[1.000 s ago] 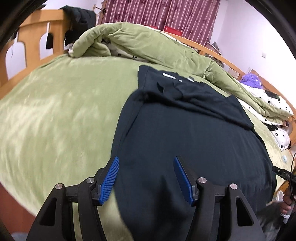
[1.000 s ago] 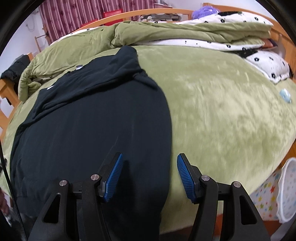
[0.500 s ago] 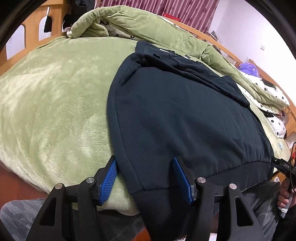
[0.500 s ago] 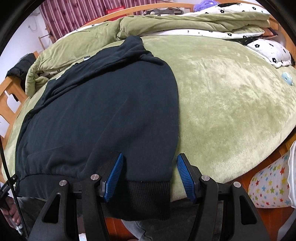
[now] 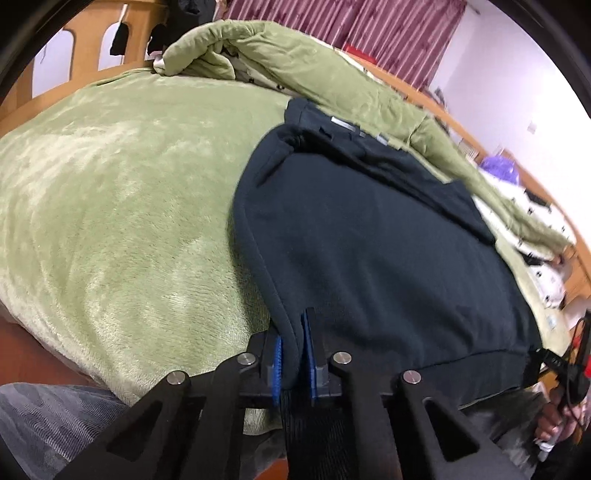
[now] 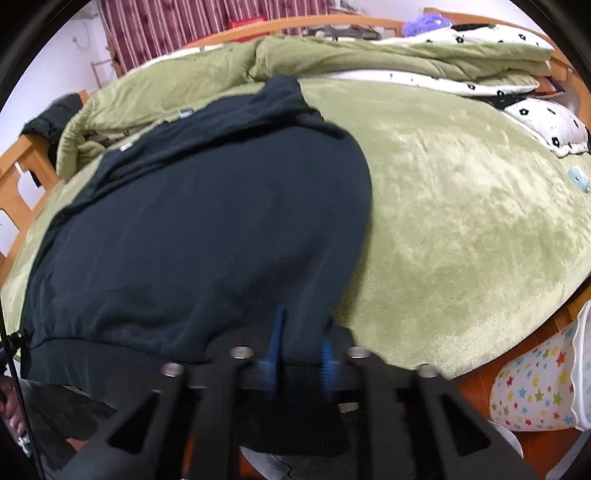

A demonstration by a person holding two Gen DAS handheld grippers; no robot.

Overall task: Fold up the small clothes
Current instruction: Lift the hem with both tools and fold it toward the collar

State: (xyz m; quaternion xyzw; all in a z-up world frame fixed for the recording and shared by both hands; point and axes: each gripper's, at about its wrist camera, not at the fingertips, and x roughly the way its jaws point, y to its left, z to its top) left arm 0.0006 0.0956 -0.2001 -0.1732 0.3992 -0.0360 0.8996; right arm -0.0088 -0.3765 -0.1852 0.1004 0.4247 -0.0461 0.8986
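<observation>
Dark sweatshirt (image 5: 369,251) lies flat on the green blanket (image 5: 122,206), ribbed hem hanging off the near bed edge. Left gripper (image 5: 293,363) pinches the hem's left corner, right gripper (image 6: 297,360) its right corner, likely to carry the hem to the far collar. No containers holding anything in view.

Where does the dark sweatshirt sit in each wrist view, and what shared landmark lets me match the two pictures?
Left wrist: the dark sweatshirt fills centre and right, its near-left hem corner pinched in the left gripper.
Right wrist: it fills centre and left, its near-right hem corner in the right gripper.
Shared landmark: the maroon striped curtain behind the bed.
</observation>
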